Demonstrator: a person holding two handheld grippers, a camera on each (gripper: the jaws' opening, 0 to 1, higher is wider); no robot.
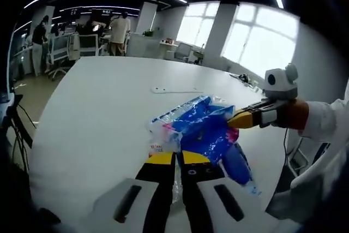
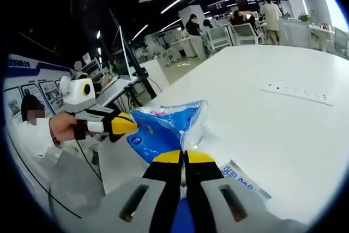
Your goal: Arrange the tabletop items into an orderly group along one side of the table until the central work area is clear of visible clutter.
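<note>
A blue and clear plastic pack [image 1: 202, 126] hangs just over the white table [image 1: 92, 118], held from two sides. In the left gripper view my left gripper [image 1: 177, 156] is shut on the pack's near edge, its yellow tips pressed together. From the right, my right gripper [image 1: 238, 119] pinches the pack's far corner. In the right gripper view my right gripper [image 2: 184, 156] is shut on the clear film of the same pack [image 2: 163, 126], and my left gripper [image 2: 128, 125] grips it from the left. A second blue packet [image 2: 245, 181] lies on the table beside it.
A white power strip [image 1: 174, 89] lies flat near the middle of the table [image 2: 283, 135]; the power strip [image 2: 297, 92] appears far right in the right gripper view. Office chairs [image 1: 87, 45] and standing people [image 1: 119, 34] are beyond the far edge. A monitor stand [image 2: 128, 61] rises at the left.
</note>
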